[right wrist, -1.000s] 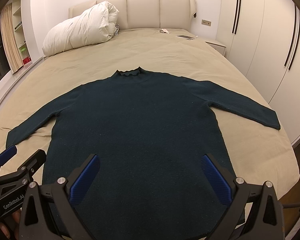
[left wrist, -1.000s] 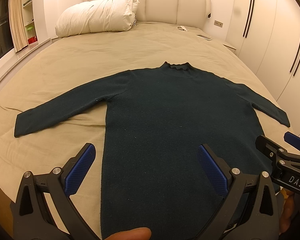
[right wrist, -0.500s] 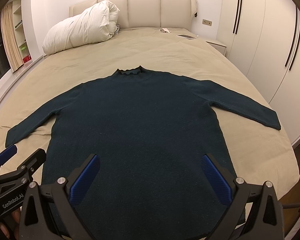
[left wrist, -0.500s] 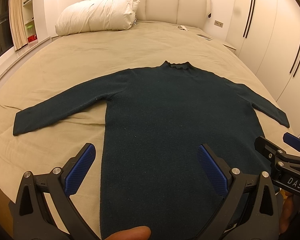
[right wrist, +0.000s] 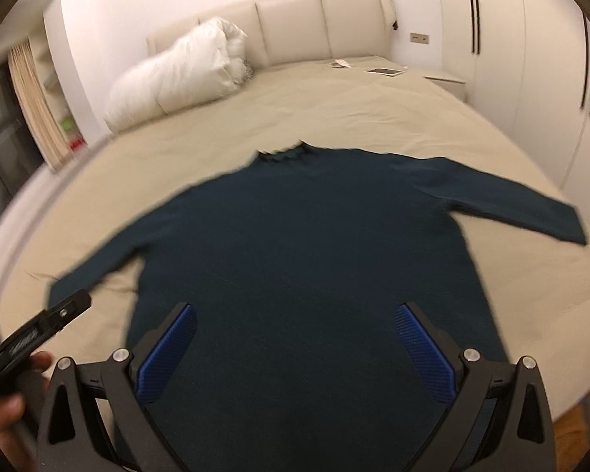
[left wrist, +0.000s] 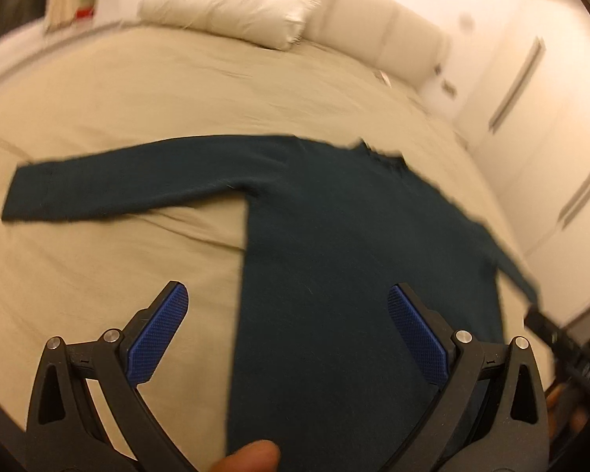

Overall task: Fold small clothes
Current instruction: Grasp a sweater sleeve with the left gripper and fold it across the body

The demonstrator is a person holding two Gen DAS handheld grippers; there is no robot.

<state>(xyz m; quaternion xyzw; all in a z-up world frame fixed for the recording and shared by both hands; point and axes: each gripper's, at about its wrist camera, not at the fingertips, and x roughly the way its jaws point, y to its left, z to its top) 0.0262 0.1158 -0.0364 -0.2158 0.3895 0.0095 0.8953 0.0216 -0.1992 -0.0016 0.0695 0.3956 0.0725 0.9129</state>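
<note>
A dark teal long-sleeved sweater [left wrist: 334, 236] [right wrist: 303, 244] lies flat on the beige bed, both sleeves spread out and the collar pointing toward the headboard. My left gripper [left wrist: 287, 306] hovers open above the sweater's lower left side, one pad over bare sheet and the other over the body. Above the hem area my right gripper [right wrist: 295, 322] is also open, both blue pads over dark fabric. Nothing sits between either pair of fingers. Both views are blurred by motion.
The beige bed sheet [left wrist: 118, 98] [right wrist: 373, 110] spreads around the sweater. A white duvet bundle [left wrist: 232, 4] [right wrist: 177, 74] rests by the padded headboard [right wrist: 318, 23]. A tablet [right wrist: 385, 72] lies at the far right. White wardrobes [right wrist: 550, 78] line the right side.
Both grippers have tilted and shifted: the left one has swung left toward the left sleeve, the right one has turned slightly right. The sweater itself has not moved. Both remain open.
</note>
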